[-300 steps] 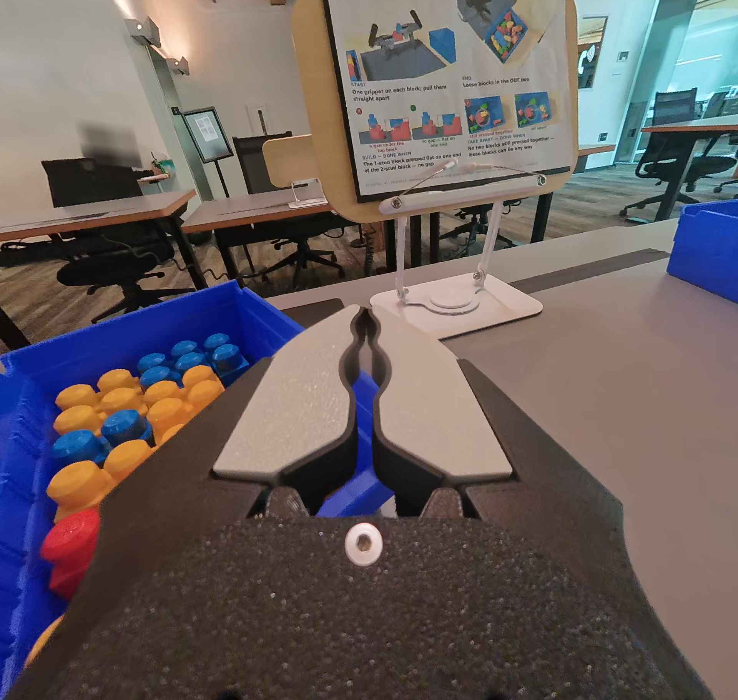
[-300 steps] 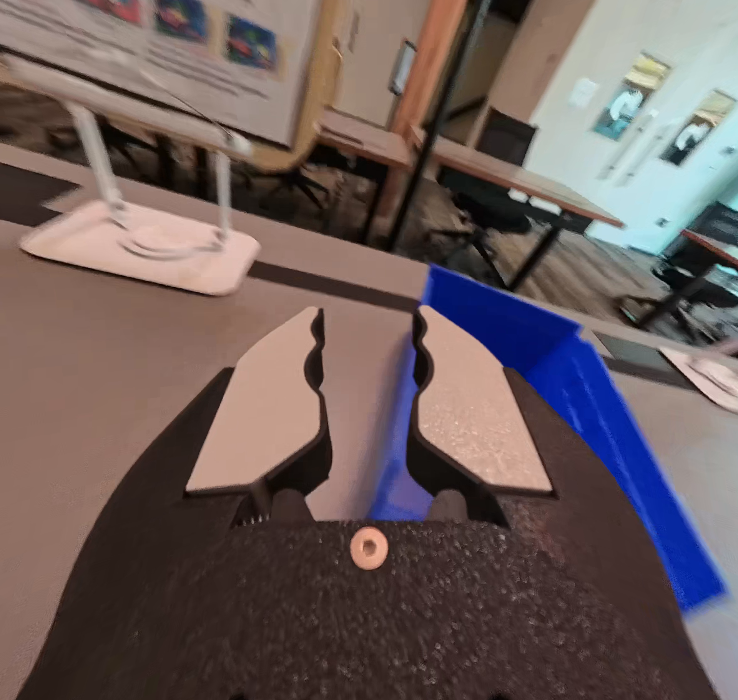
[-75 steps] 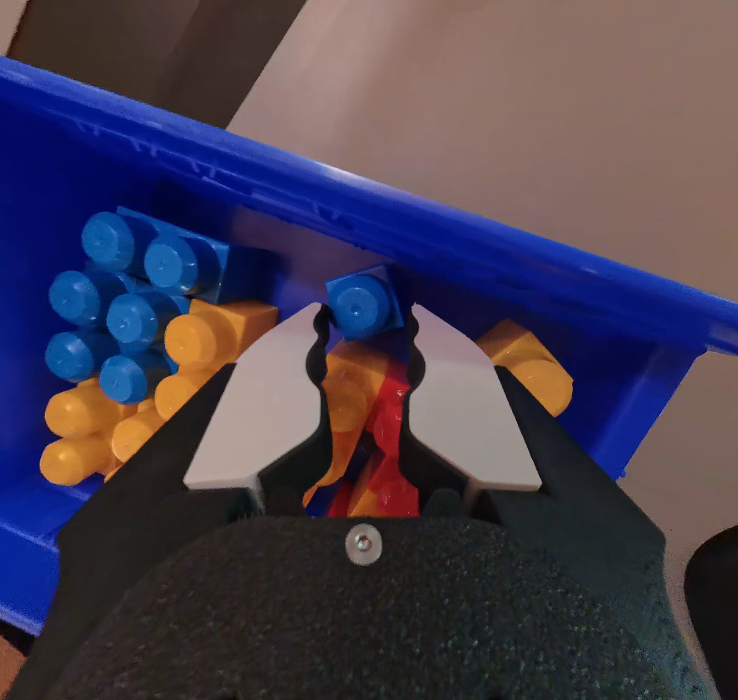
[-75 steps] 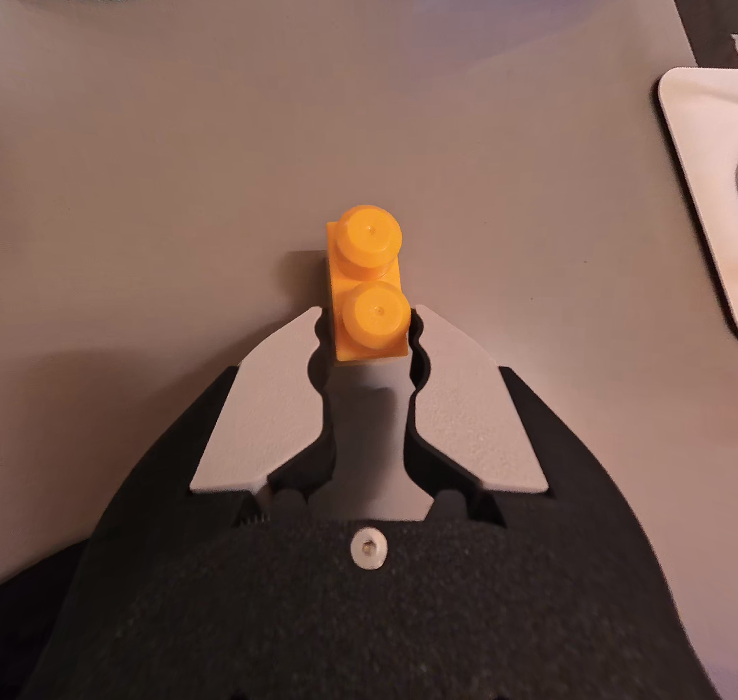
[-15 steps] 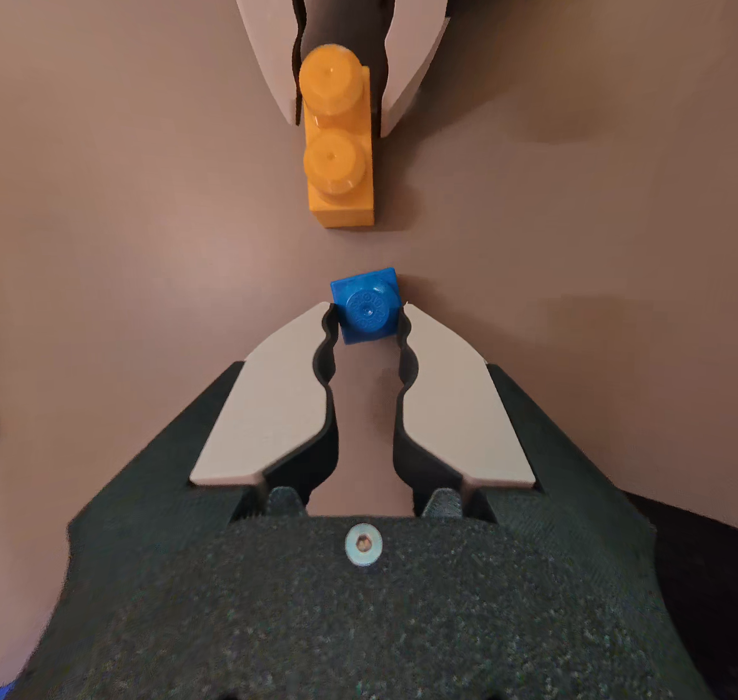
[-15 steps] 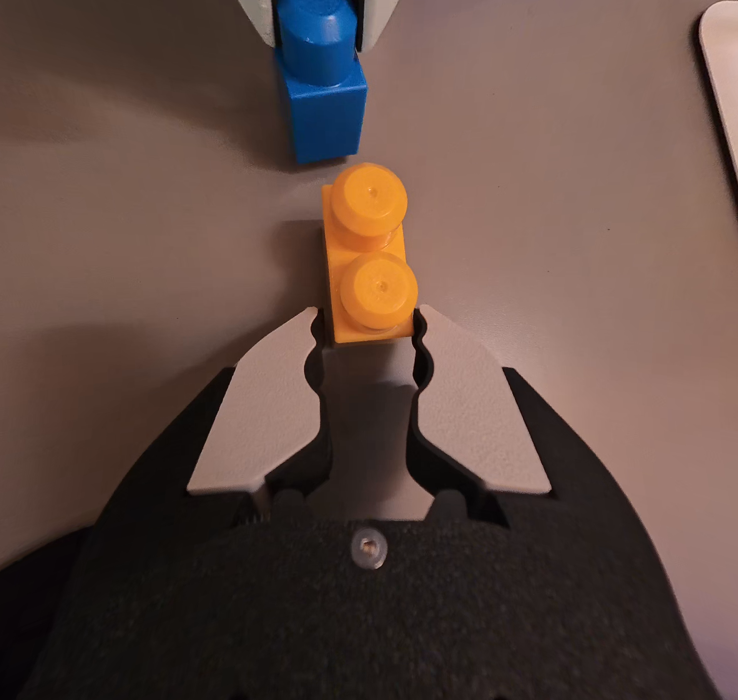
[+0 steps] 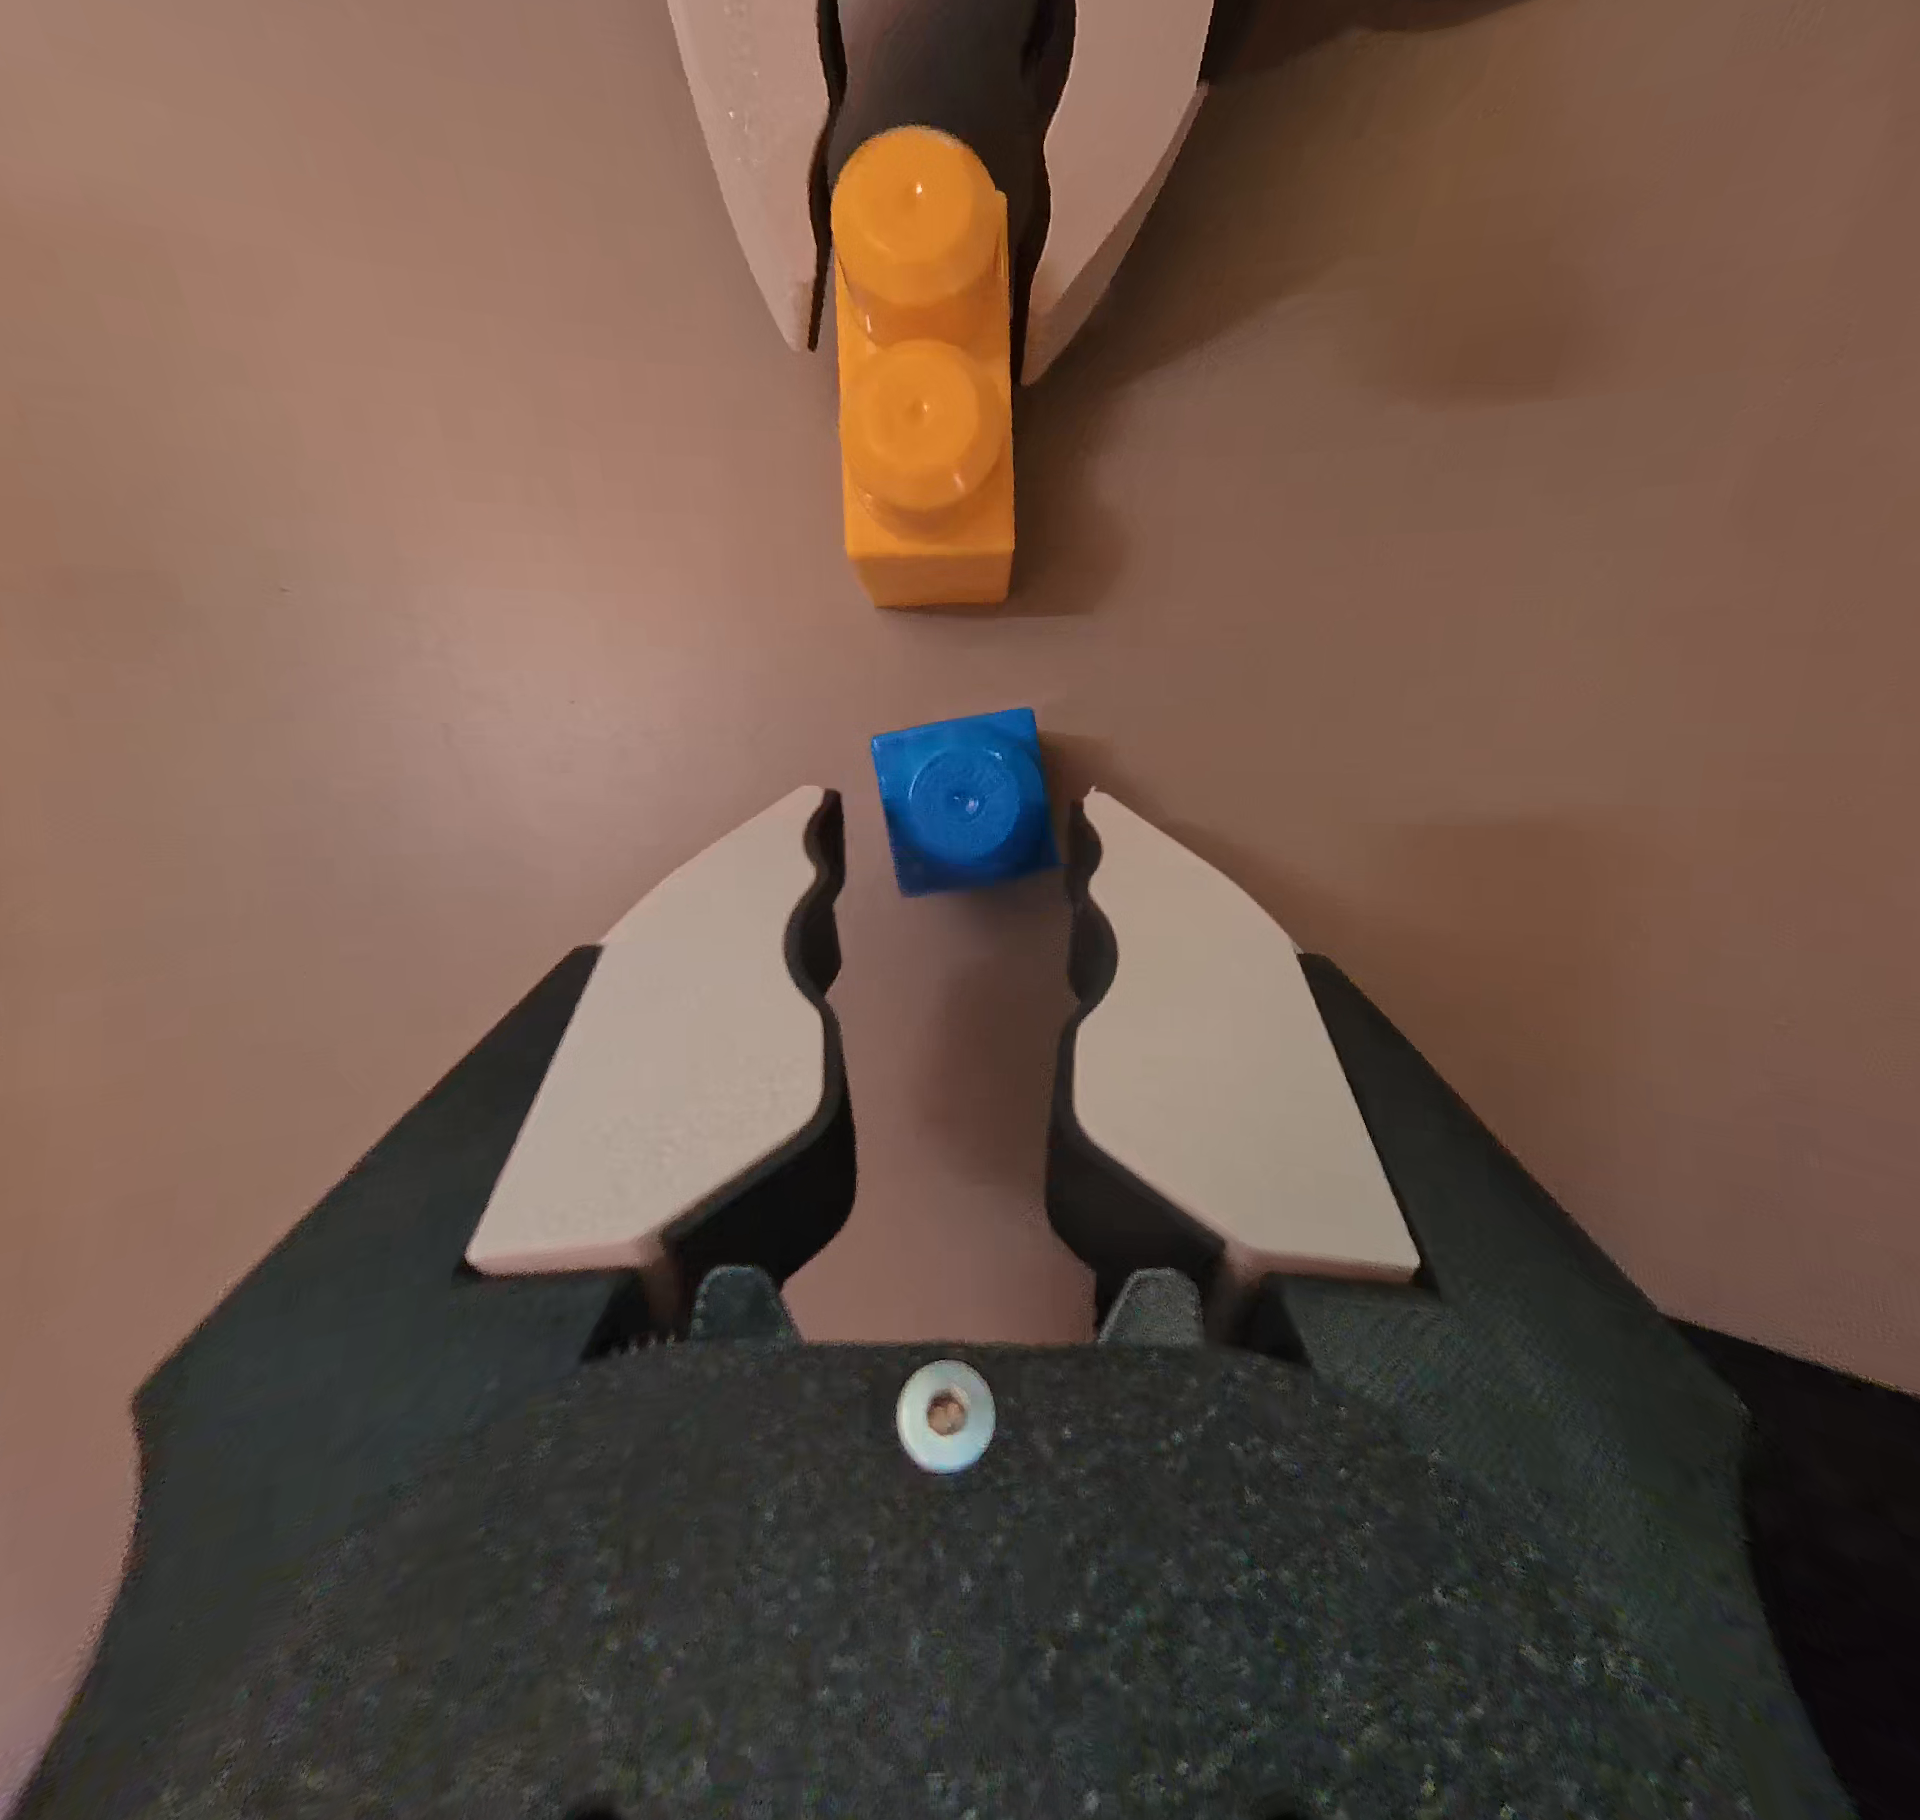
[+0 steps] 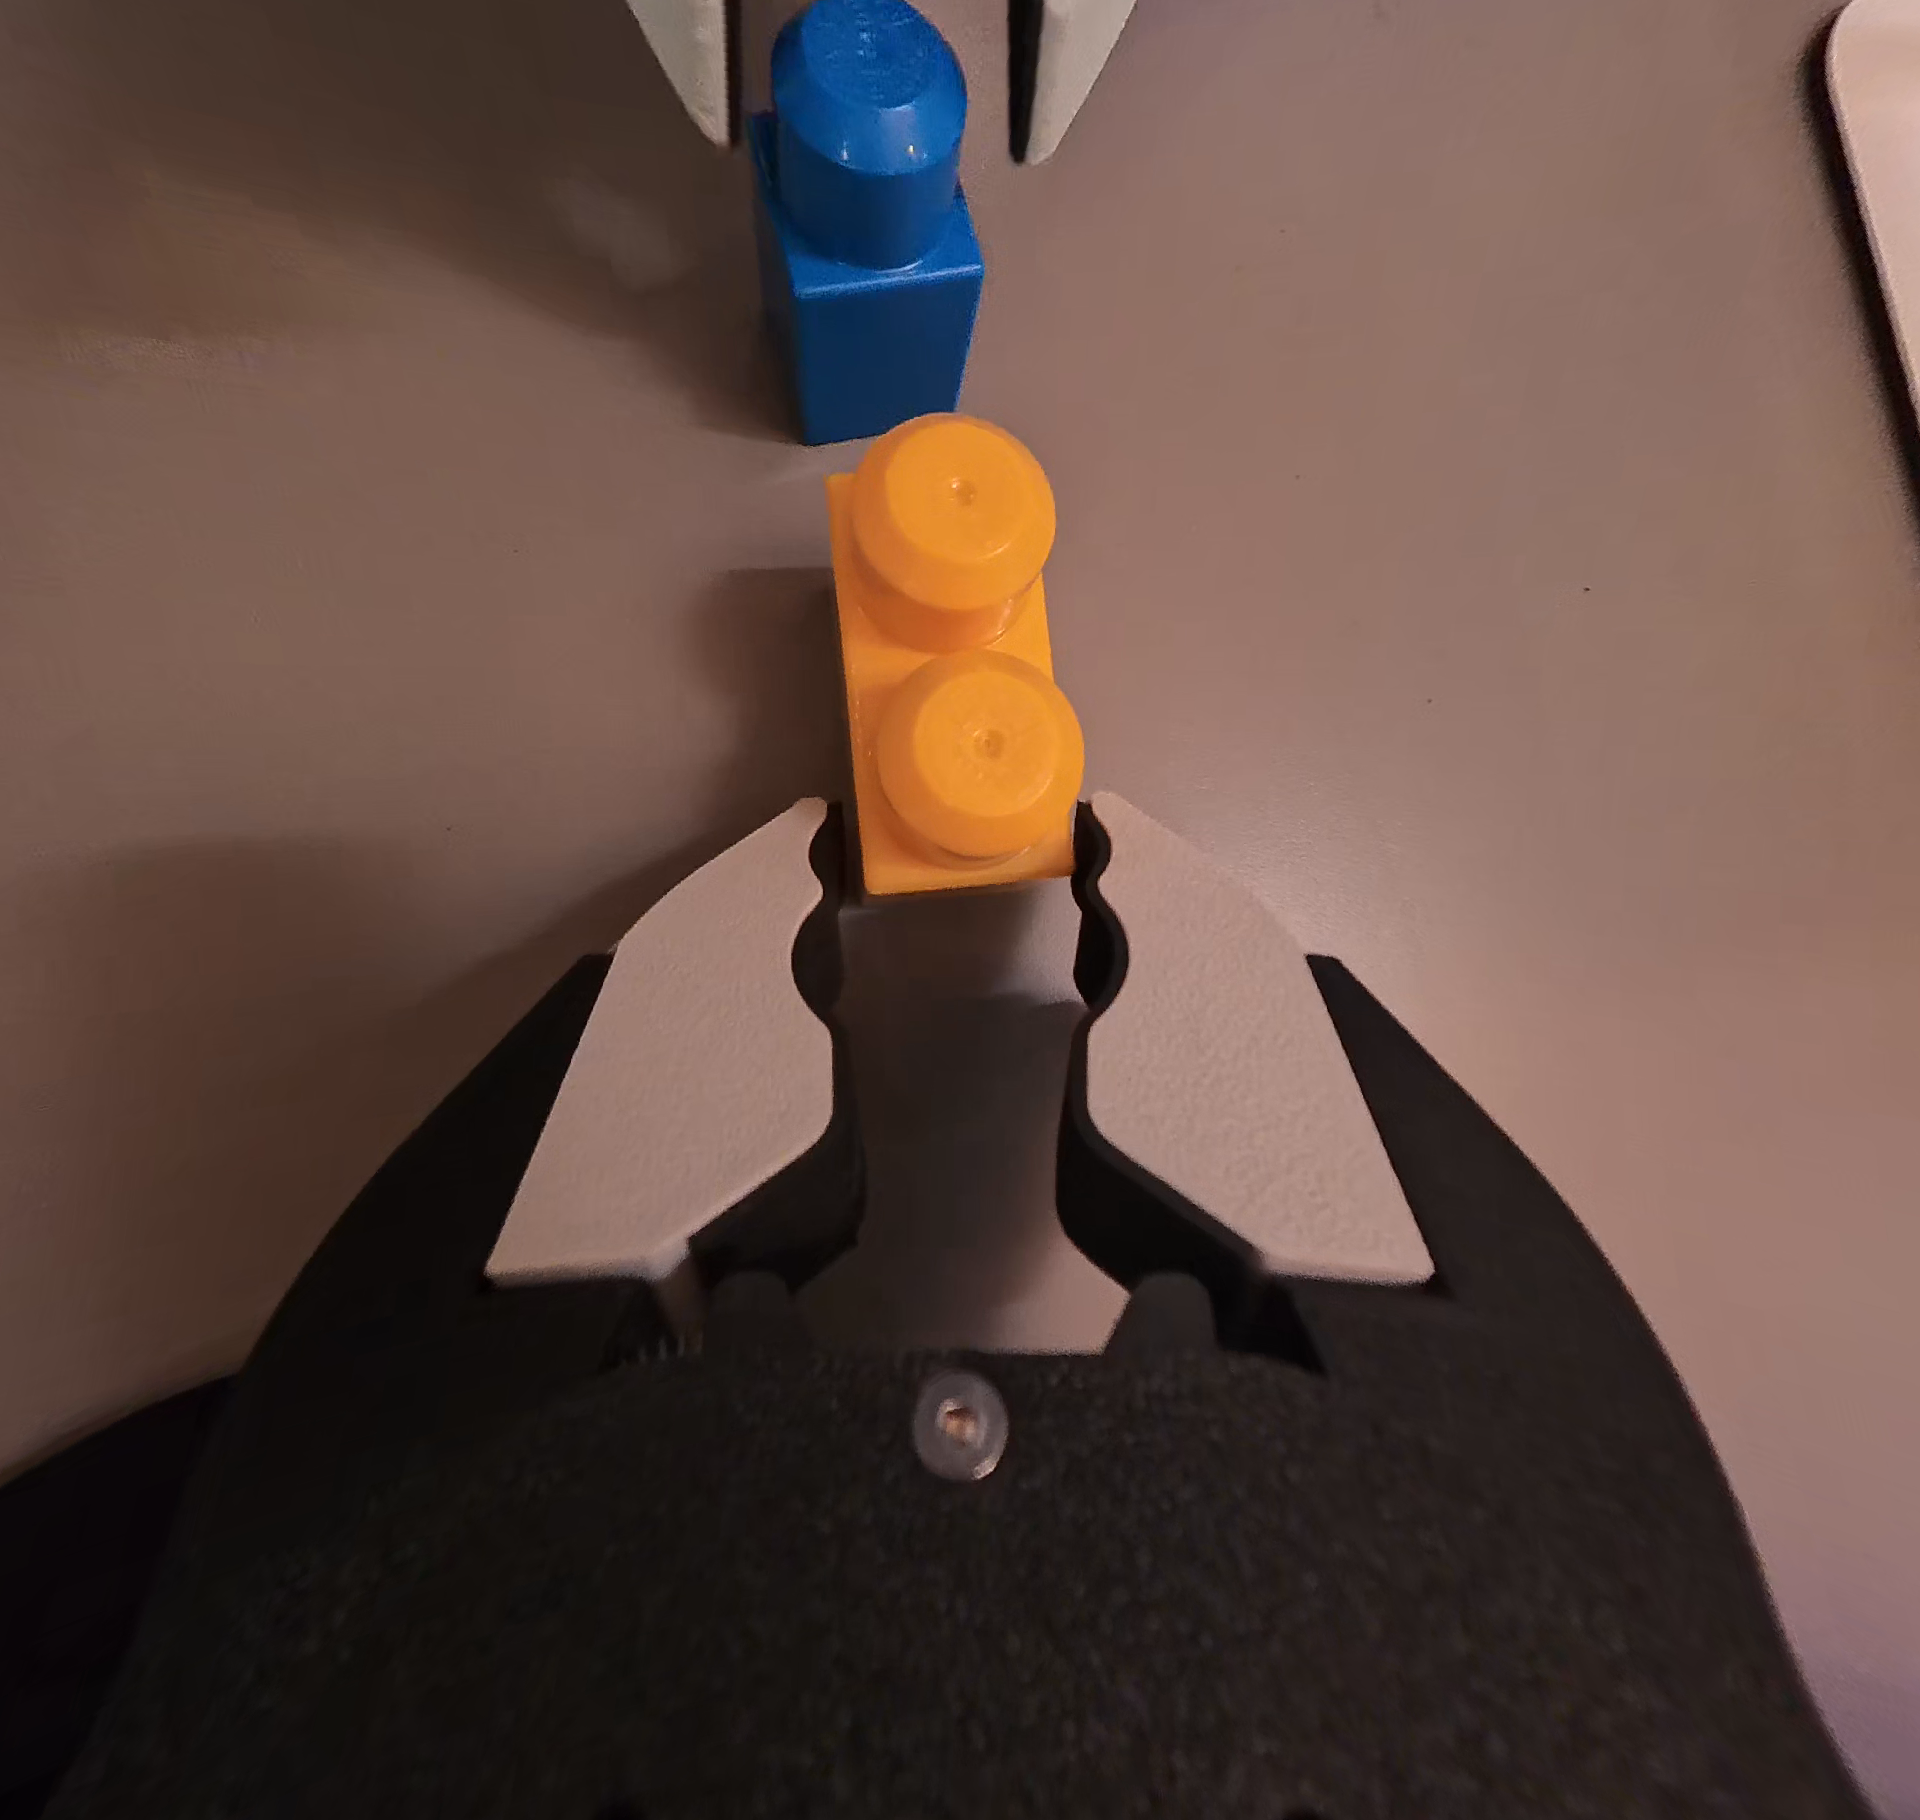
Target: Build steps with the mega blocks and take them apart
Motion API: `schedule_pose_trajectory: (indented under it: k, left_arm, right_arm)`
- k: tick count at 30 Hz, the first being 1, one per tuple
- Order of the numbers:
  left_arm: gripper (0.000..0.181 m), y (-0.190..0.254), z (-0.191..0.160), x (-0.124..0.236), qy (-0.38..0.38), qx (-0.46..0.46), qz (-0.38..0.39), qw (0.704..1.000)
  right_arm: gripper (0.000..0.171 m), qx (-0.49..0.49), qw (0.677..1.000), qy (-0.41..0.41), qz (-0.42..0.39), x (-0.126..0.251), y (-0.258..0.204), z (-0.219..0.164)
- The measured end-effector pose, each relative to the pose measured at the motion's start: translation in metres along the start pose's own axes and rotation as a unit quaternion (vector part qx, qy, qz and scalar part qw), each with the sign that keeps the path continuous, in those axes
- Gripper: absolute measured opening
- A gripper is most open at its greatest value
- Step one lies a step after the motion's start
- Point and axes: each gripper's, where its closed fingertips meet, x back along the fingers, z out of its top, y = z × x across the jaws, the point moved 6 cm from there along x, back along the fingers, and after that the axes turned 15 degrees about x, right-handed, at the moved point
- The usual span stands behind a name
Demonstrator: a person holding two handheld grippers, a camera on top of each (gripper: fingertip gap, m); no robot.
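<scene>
**Blue single-stud block loose on bench, orange two-stud block gripped**

Blue one-stud block (image 7: 964, 806) standing upright on the grey bench (image 7: 416, 523), stud up, slightly rotated against the tong line. Sits between the tips of the left tongs (image 7: 956, 814) with a visible gap on both sides: tongs apart, not touching the block. Same block seen from the right wrist view (image 8: 873, 243), full height, resting on the bench surface (image 8: 1455, 523), flanked by the pale left fingertips (image 8: 686, 14) at the top edge, clear of it on each side.

Orange two-stud block (image 8: 954, 690) lying flat on the bench, studs up, long axis running straight toward the blue block. Near end clamped between the tips of the right tongs (image 8: 956, 825), both pads pressed against its sides at the rear stud. Far stud free, just short of the blue block; small strip of bench between the two blocks, not touching. From the left wrist view, orange block (image 7: 925, 388) with the right tongs (image 7: 914, 347) closed on its far end, dark tong body behind.

Blocks lined up end to end, roughly on one axis between the two facing tongs. White flat plate edge (image 8: 1881, 212) at right margin of the right wrist view, well apart from both blocks.
</scene>
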Motion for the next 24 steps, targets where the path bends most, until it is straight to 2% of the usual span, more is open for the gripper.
schedule_pose_trajectory:
  k: [8,11,15,20,24]
  left_arm:
    - [0.048,0.016,0.005,0.023,0.179,0.047,0.043,0.982]
    - [0.054,0.031,0.003,0.018,0.214,0.064,0.040,0.974]
    - [0.058,0.046,0.008,0.017,0.290,0.078,0.032,0.953]
    - [0.059,0.052,0.010,0.018,0.318,0.076,0.010,0.945]
    - [0.037,0.059,0.006,0.013,0.303,0.051,-0.007,0.951]
  right_arm:
    - [0.037,-0.001,1.000,0.009,-0.005,0.004,0.001,0.002]
    - [0.037,-0.008,0.998,0.056,-0.008,0.018,0.003,0.009]
    - [0.037,-0.012,0.987,0.159,-0.012,0.038,0.002,0.031]
    - [0.037,0.010,0.975,0.219,0.014,0.037,-0.011,0.060]
    - [0.037,0.025,0.976,0.212,0.028,0.026,-0.020,0.068]
